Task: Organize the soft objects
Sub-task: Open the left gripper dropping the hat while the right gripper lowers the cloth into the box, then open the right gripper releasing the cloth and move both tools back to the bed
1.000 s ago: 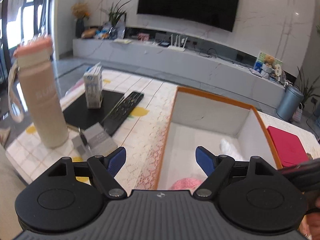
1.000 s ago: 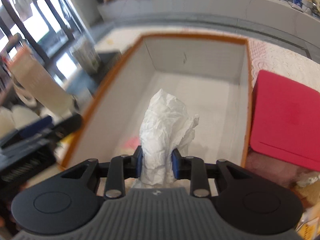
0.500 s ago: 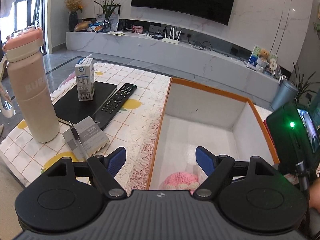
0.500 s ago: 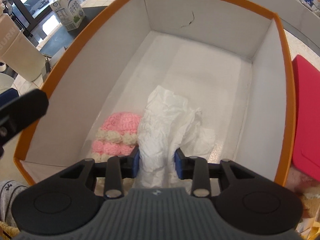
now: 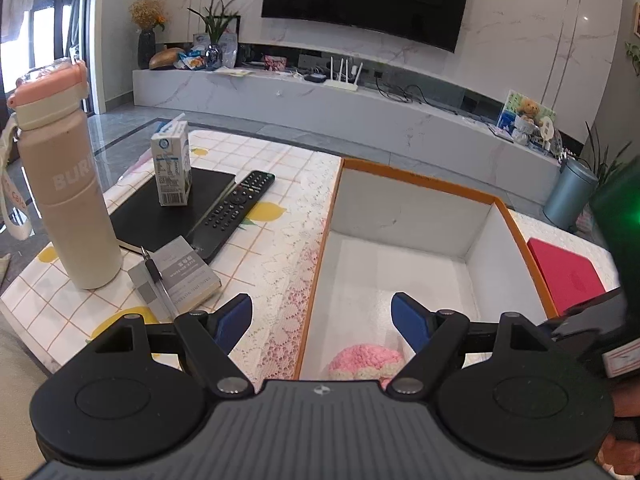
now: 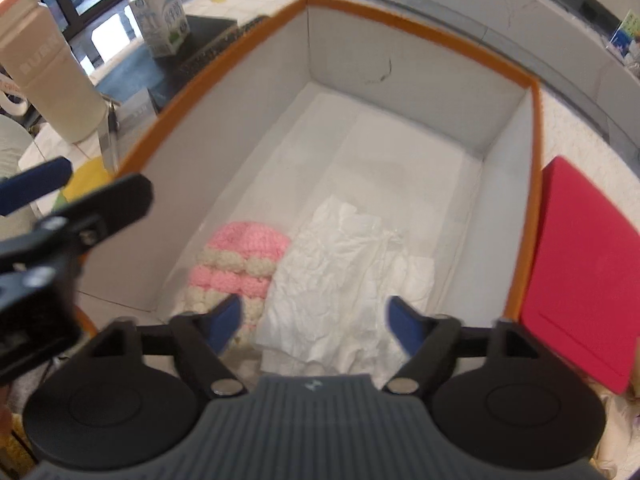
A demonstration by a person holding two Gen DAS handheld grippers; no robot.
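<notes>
Both pads clear; right gripper [image 6: 316, 320] opening over tissue [image 6: 340, 280].

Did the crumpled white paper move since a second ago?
Yes. The white paper was pinched upright in the right gripper; now it lies flat on the floor of the orange-rimmed box, beside the pink knitted hat, as the jaws are opening.

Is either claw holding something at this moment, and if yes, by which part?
Nothing is held. The right claw is opening over the white tissue lying in the box; its pads do not press it. The left claw is open, empty.
</notes>
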